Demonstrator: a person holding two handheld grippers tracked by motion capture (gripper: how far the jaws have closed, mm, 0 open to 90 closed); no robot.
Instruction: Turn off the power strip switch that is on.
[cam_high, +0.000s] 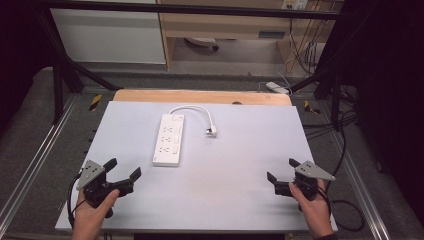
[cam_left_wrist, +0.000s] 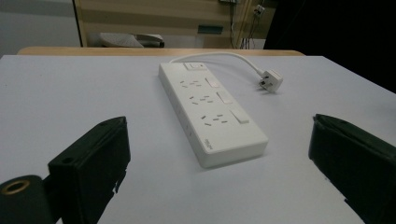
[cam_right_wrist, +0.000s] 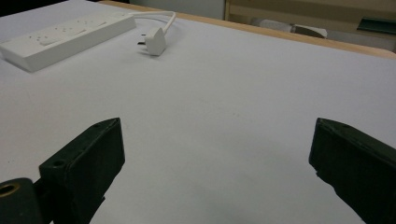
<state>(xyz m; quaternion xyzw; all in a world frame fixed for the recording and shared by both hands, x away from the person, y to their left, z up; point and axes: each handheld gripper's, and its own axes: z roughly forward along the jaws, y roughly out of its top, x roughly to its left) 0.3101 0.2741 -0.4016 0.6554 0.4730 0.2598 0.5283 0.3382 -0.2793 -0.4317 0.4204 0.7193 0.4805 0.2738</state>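
L tongs (cam_high: 123, 168) & R tongs (cam_high: 281, 169) both spread, empty, near power strip (cam_high: 168, 139) w/ plug (cam_high: 211, 132).

The high view looks forward and down from above the near edge of the desk (cam_high: 250, 200), taking in its whole top. The left gripper view rides low on the left hand-held gripper (cam_left_wrist: 219, 154), facing ahead over the surface, close to the power strip (cam_left_wrist: 210, 109) lying just beyond its jaws. The right gripper view sits equally low on the right hand-held gripper (cam_right_wrist: 217, 158), facing ahead and leftward. All three views share the power strip and its plug (cam_right_wrist: 155, 41).
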